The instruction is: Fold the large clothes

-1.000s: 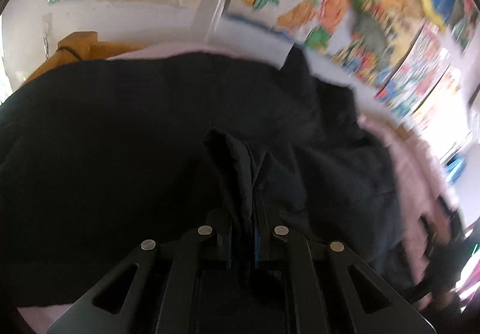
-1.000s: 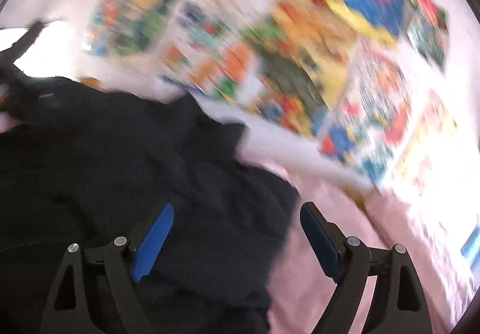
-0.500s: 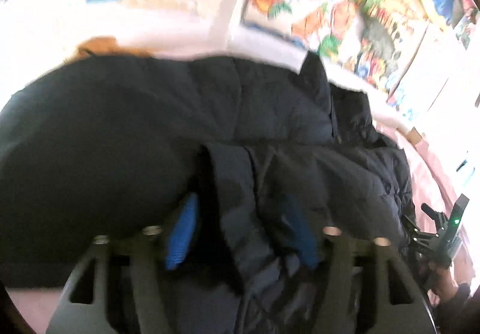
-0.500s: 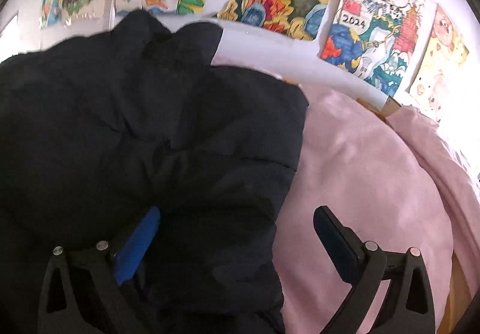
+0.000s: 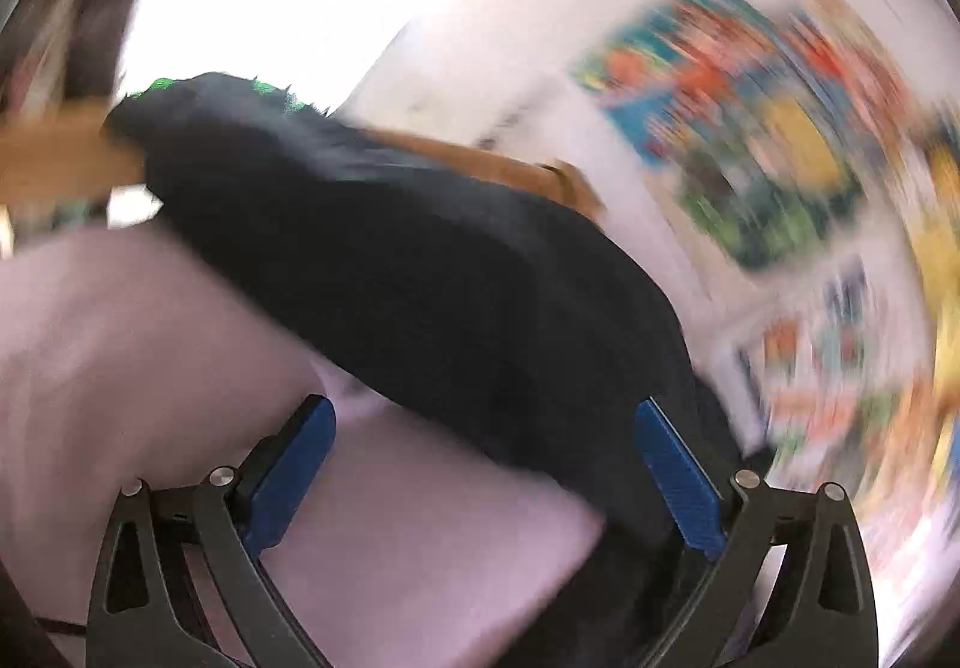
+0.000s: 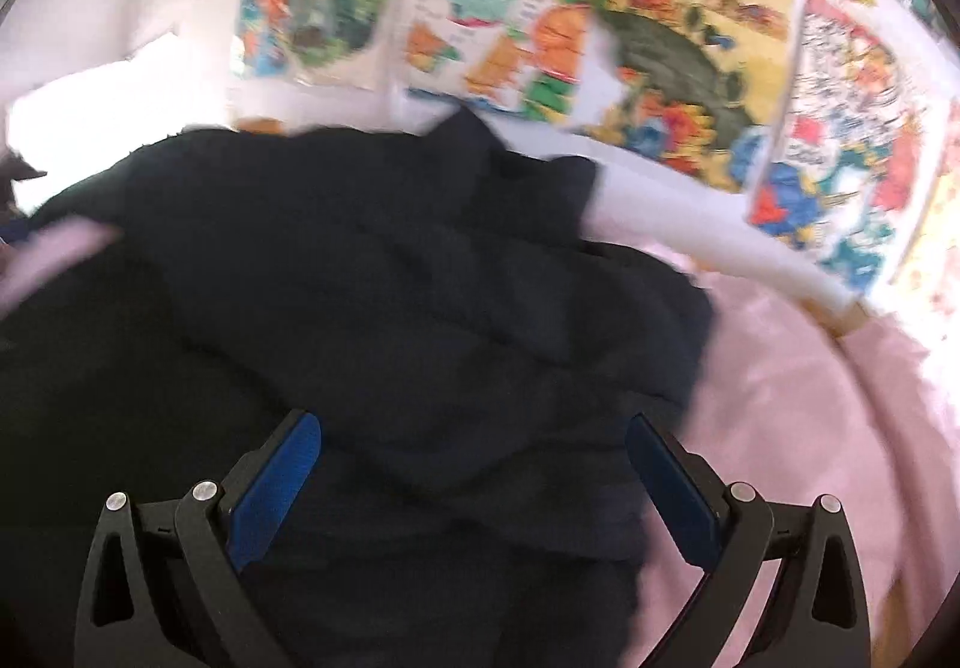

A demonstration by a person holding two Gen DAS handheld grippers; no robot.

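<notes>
A large dark navy padded jacket (image 6: 372,308) lies spread on a pink sheet (image 6: 810,428). It also shows in the left wrist view (image 5: 420,278), blurred, running from upper left to lower right. My left gripper (image 5: 480,464) is open and empty, its blue pads over the jacket's near edge and the pink sheet (image 5: 180,368). My right gripper (image 6: 474,482) is open and empty, just above the jacket's right part, with its right finger near the jacket's edge.
Colourful posters (image 6: 660,38) cover the white wall behind the bed. A wooden bed frame (image 5: 498,170) shows past the jacket in the left wrist view. Pink sheet lies right of the jacket.
My left gripper let go of the jacket fold, opened wide and swung left to the jacket's edge. My right gripper stayed open and shifted a little over the jacket.
</notes>
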